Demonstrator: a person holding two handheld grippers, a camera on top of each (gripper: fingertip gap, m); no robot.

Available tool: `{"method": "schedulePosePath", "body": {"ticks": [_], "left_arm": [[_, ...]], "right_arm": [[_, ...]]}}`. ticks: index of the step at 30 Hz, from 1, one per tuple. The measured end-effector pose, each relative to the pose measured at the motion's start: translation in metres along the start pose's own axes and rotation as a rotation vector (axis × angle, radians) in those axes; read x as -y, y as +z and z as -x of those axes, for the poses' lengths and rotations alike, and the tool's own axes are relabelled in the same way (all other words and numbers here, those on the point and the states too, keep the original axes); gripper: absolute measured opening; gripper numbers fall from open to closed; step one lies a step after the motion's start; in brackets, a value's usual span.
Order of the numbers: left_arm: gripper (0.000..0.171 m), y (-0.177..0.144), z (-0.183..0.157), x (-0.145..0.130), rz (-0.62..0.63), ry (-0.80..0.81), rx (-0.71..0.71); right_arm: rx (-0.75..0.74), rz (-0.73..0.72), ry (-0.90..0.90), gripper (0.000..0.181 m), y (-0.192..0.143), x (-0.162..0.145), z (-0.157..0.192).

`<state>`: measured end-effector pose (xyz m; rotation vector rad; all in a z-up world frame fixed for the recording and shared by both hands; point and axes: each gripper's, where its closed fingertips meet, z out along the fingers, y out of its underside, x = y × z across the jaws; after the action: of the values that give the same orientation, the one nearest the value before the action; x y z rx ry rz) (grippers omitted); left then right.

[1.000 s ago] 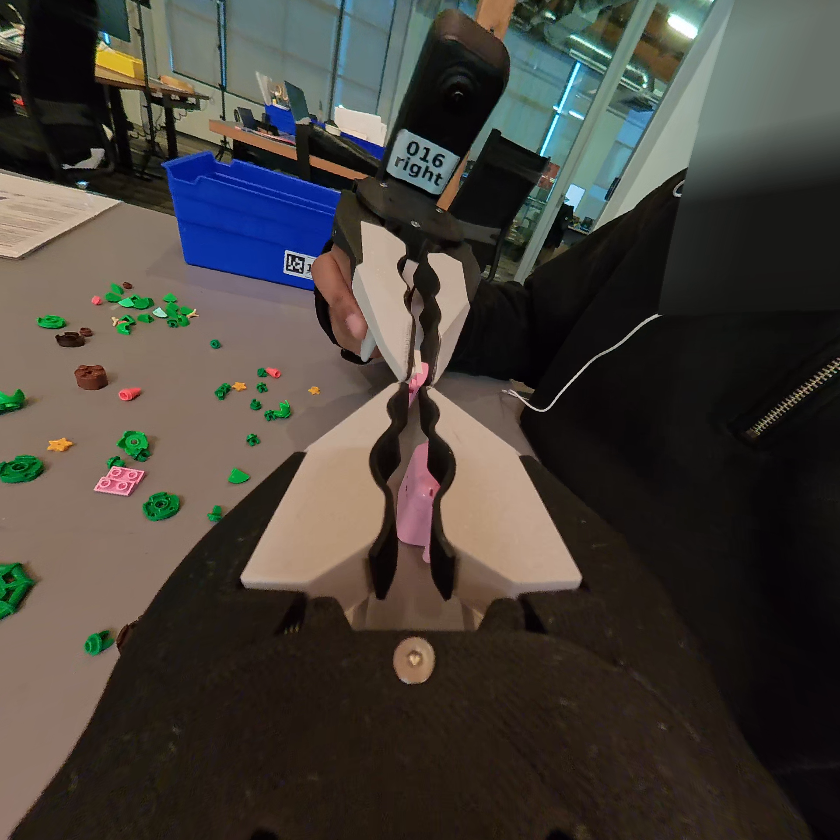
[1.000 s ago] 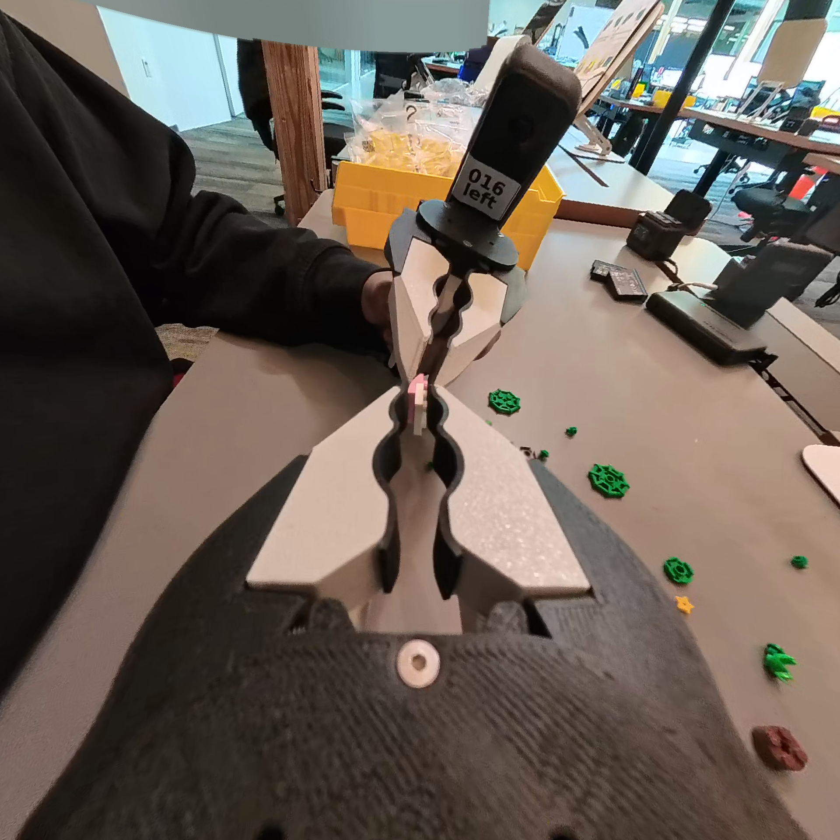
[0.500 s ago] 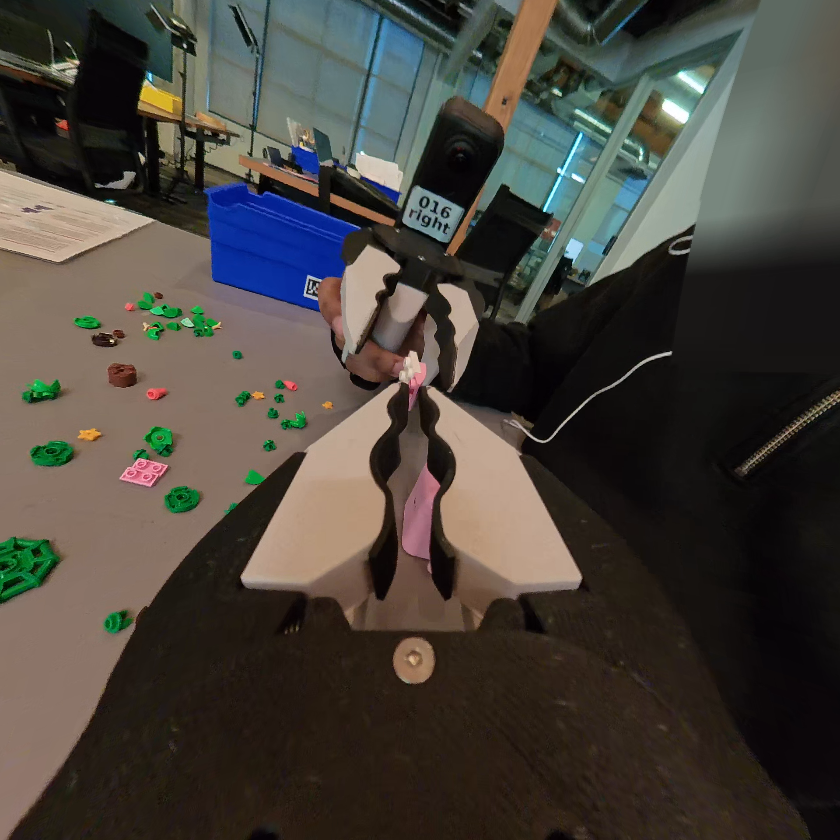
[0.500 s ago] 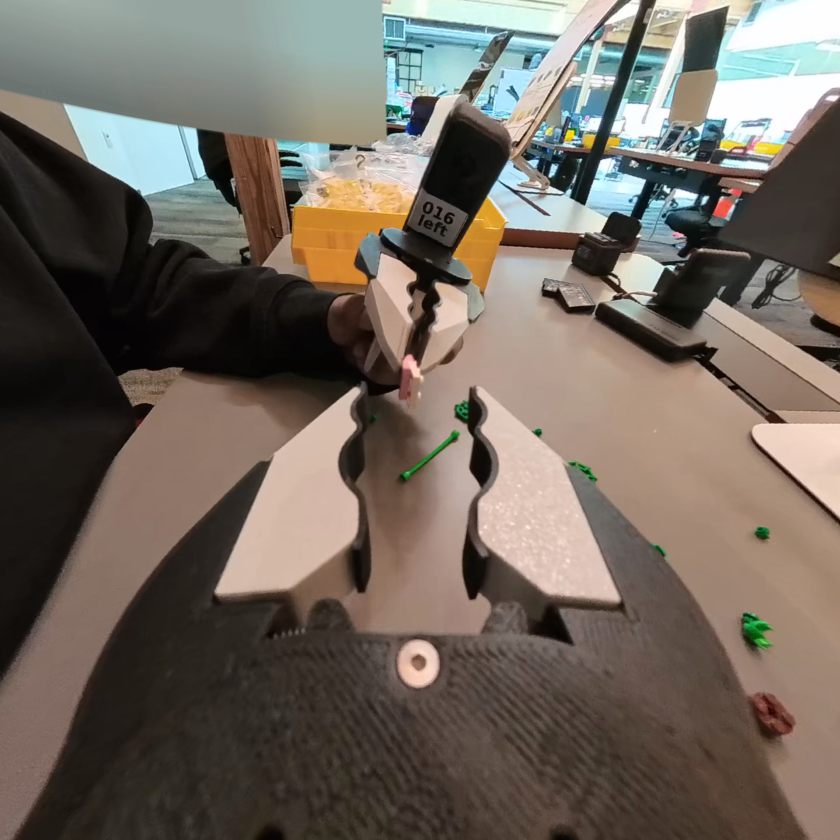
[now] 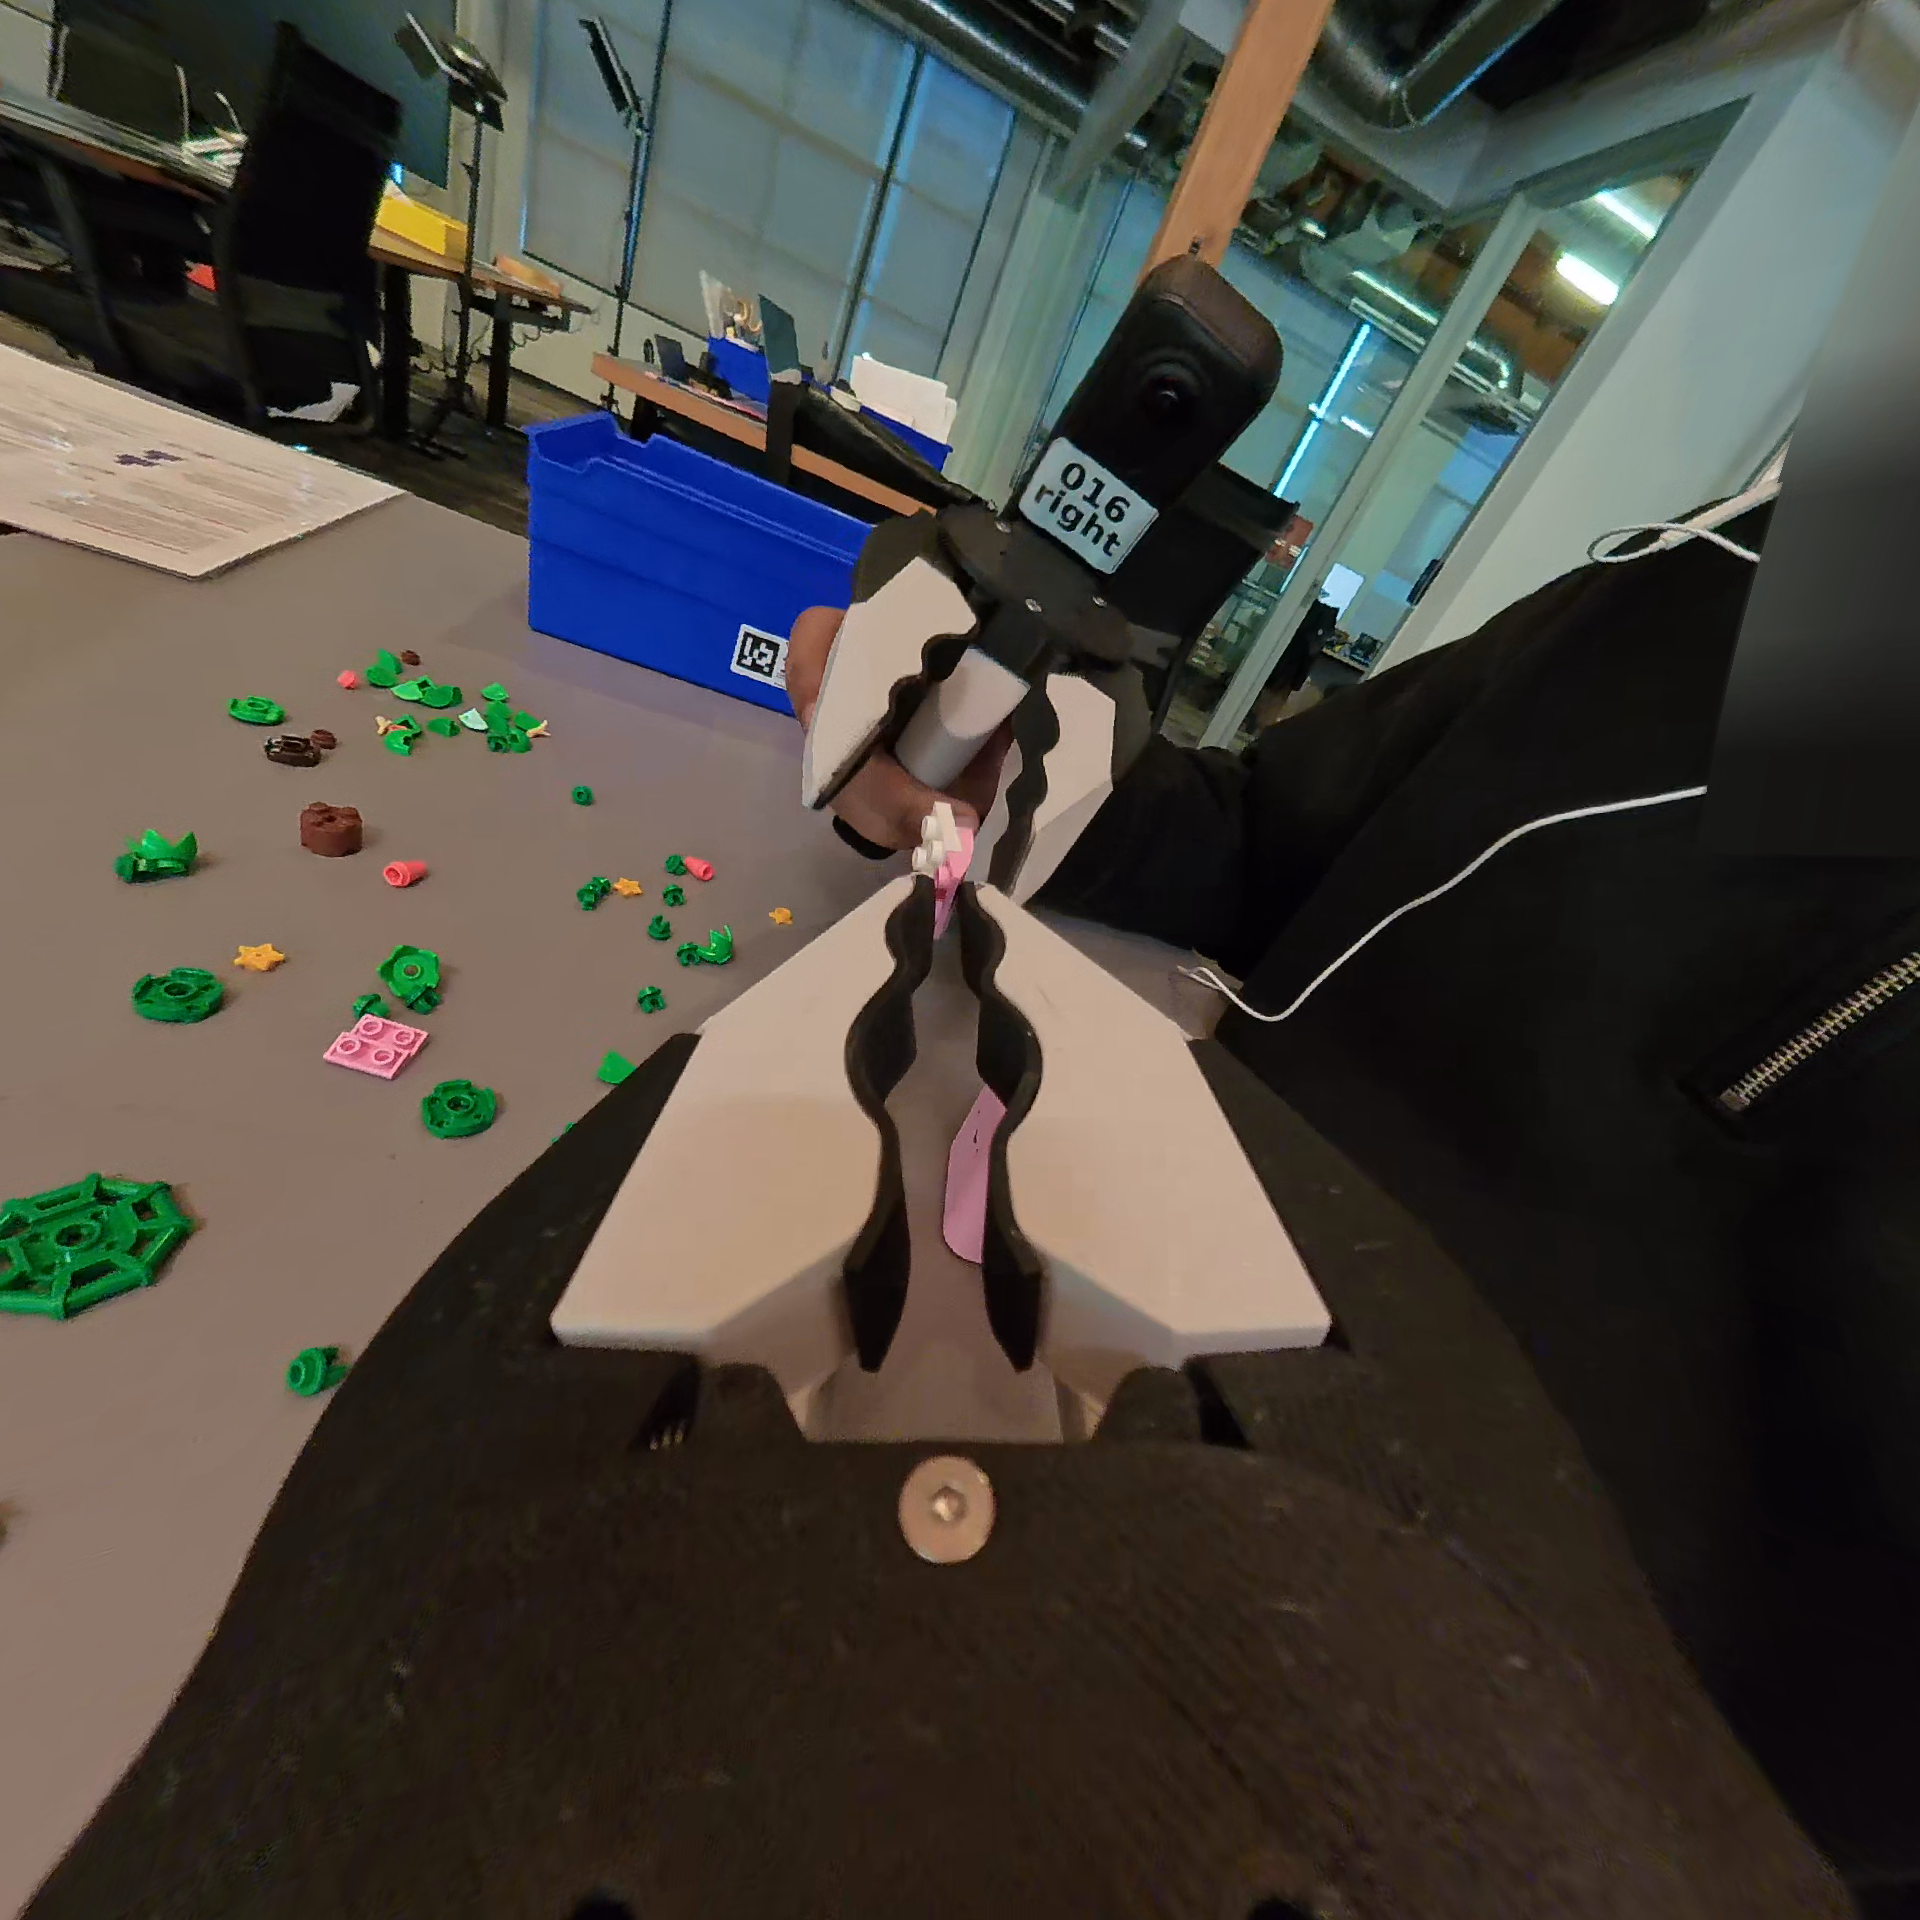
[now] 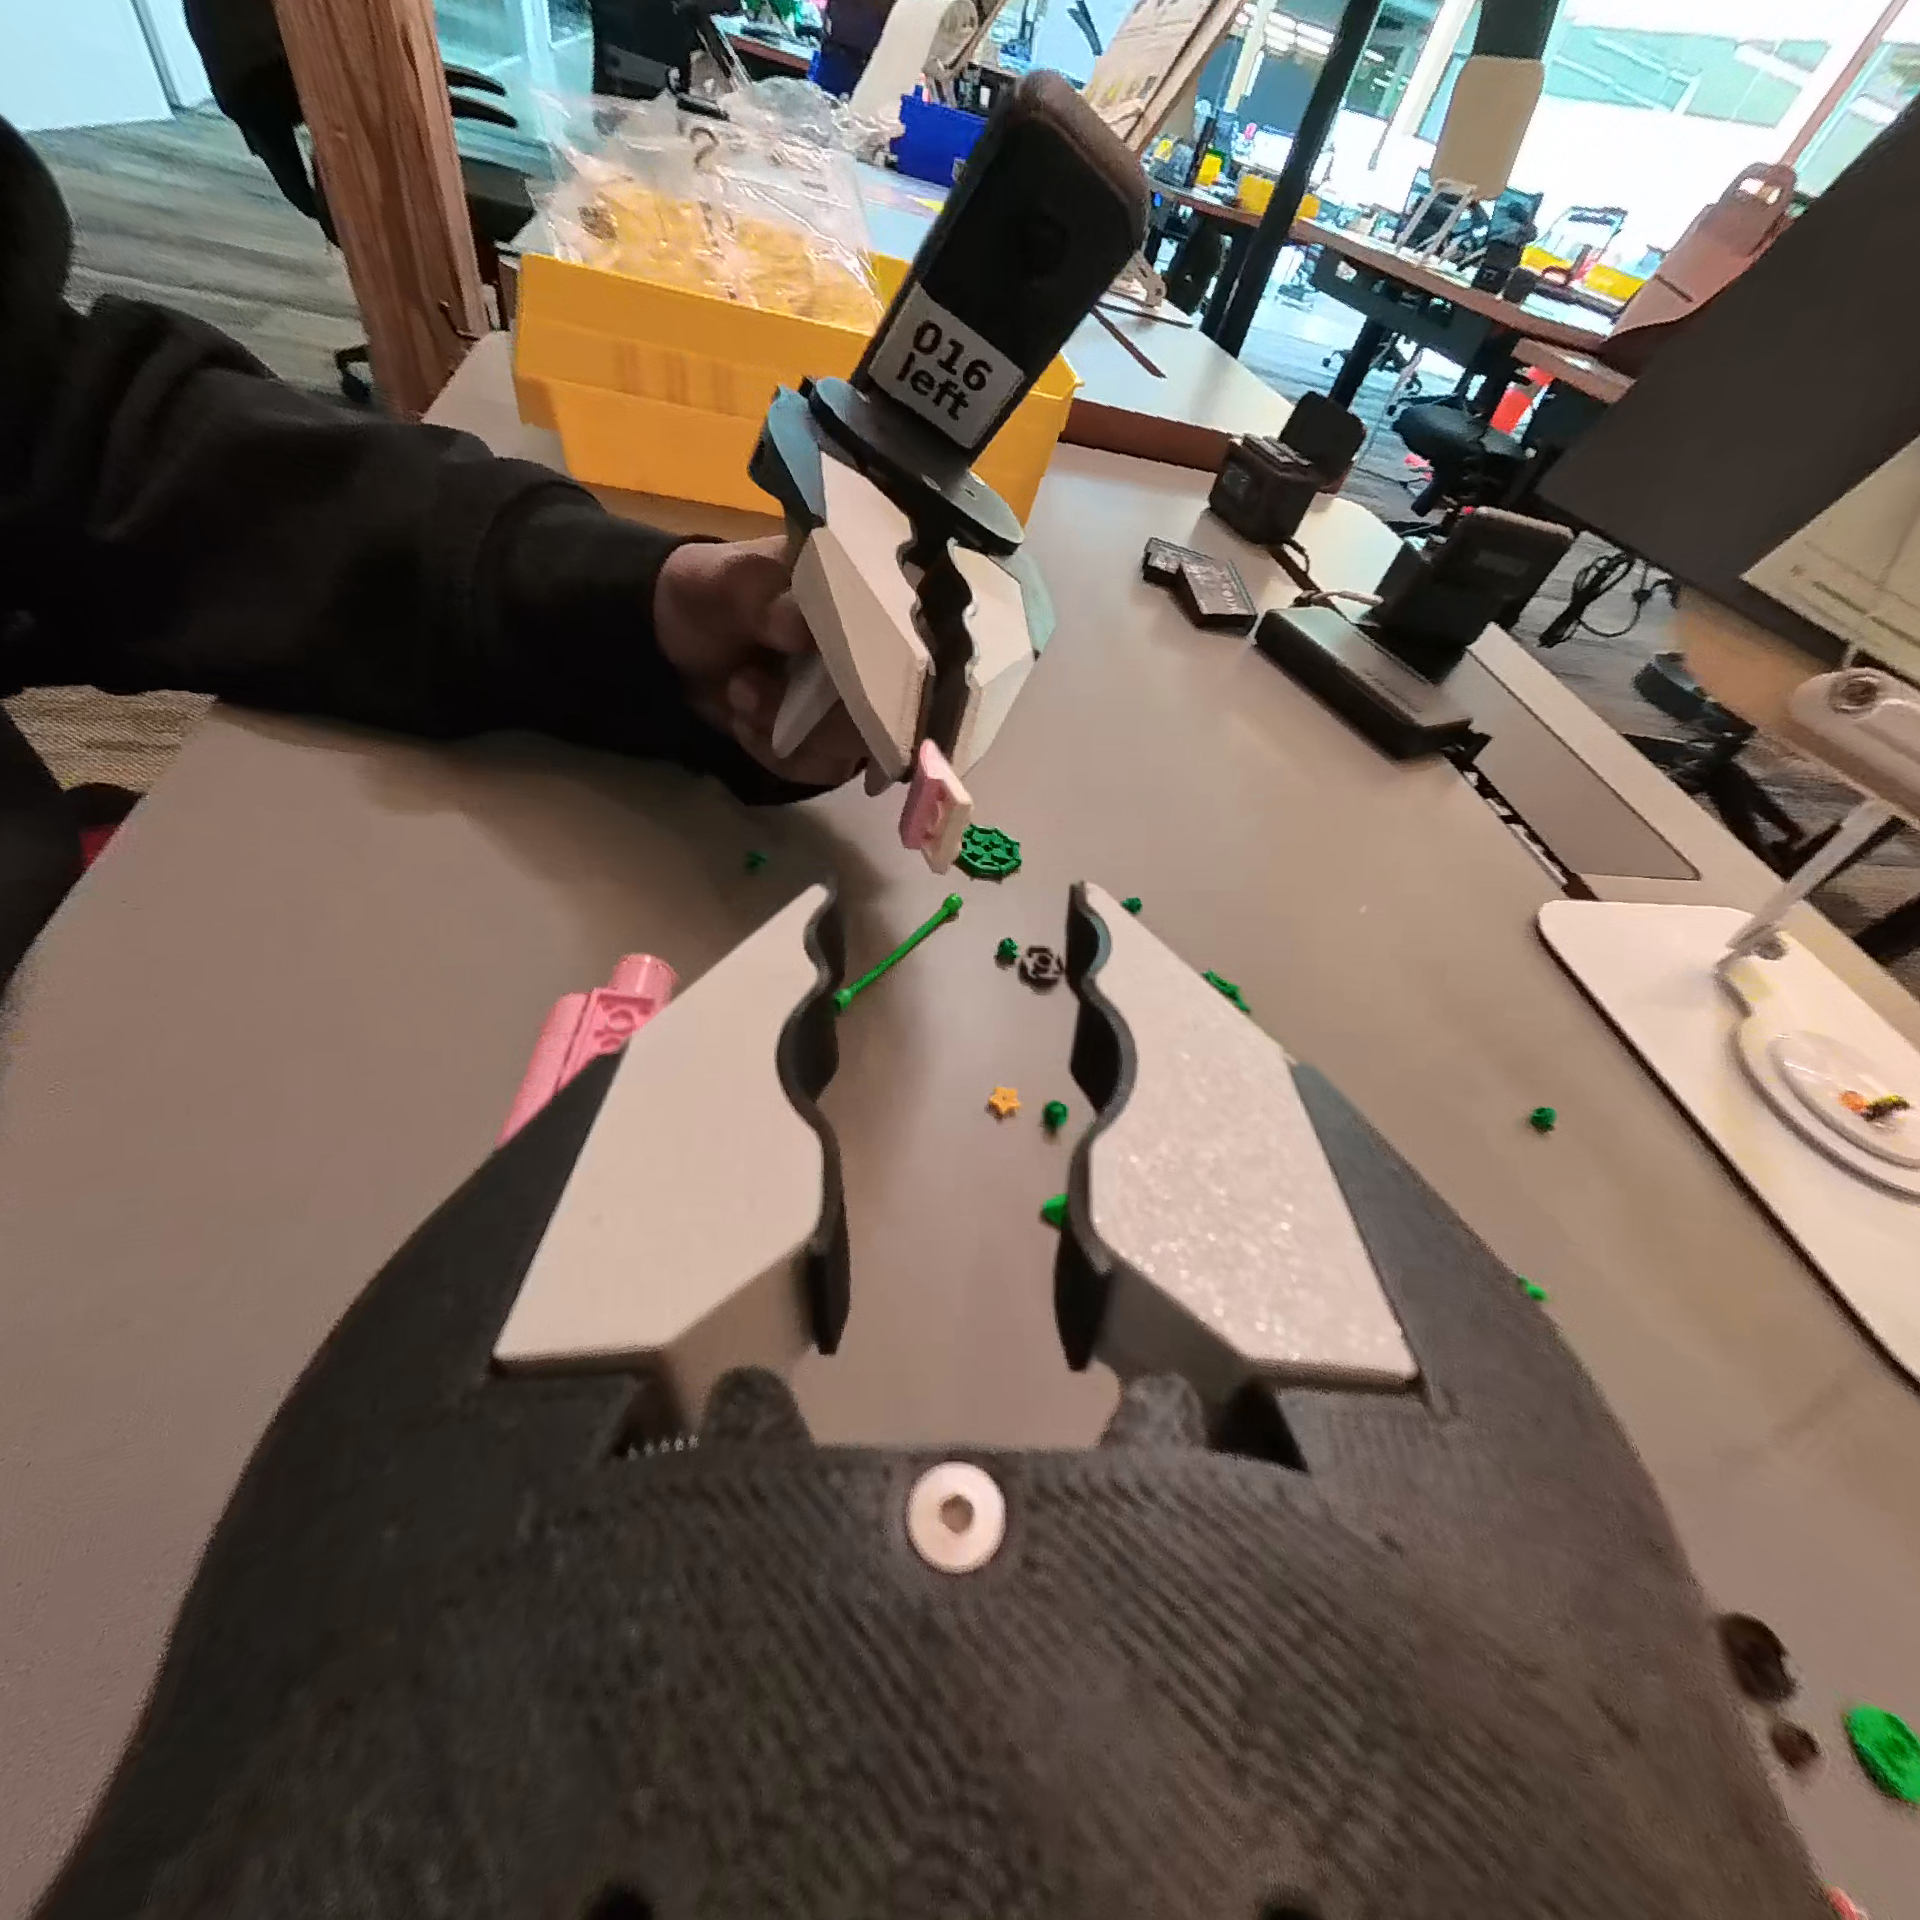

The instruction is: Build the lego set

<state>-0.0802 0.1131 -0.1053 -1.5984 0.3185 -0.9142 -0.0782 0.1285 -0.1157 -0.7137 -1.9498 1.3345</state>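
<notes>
Released and backed away, right hand-held gripper [image 6: 951, 914] gapes; left hand-held gripper [image 5: 940, 899] pinches pink-white piece [image 6: 935, 810].

pink-white lego stack [image 6: 938, 808] held tilted

**Two matching grippers, one dark-clad operator**

The left gripper [image 5: 940, 904] is showing pale grey wedge-shaped fingers [image 5: 769, 1164] edged with wavy black pads, set in a rough black body with a silver screw [image 5: 945, 1509] at its centre. The right gripper [image 6: 951, 914] is wearing the same build, with a white washer [image 6: 956, 1519] in place of the screw. Each is carrying a rounded black camera [image 5: 1174, 384] bearing a white label. The person is wearing a black sleeve [image 6: 312, 582] and a black jacket [image 5: 1558, 1039] with a metal zipper and a thin white cord.
</notes>
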Motion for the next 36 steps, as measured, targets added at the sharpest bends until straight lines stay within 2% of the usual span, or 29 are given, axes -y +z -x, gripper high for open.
{"method": "schedulePosePath", "body": {"ticks": [8, 15, 36], "left_arm": [[0.000, -0.001, 0.009, -0.006, 0.013, -0.012, 0.024], [0.000, 0.002, 0.014, -0.014, 0.043, -0.013, 0.043], [0.000, 0.005, 0.014, -0.019, 0.075, 0.005, 0.054]], "right_arm": [[-0.067, 0.166, -0.056, 0.041, -0.015, -0.037, 0.000], [-0.099, 0.279, -0.155, 0.041, -0.012, -0.060, 0.002], [-0.067, 0.245, -0.056, 0.039, -0.003, -0.067, 0.006]]}}
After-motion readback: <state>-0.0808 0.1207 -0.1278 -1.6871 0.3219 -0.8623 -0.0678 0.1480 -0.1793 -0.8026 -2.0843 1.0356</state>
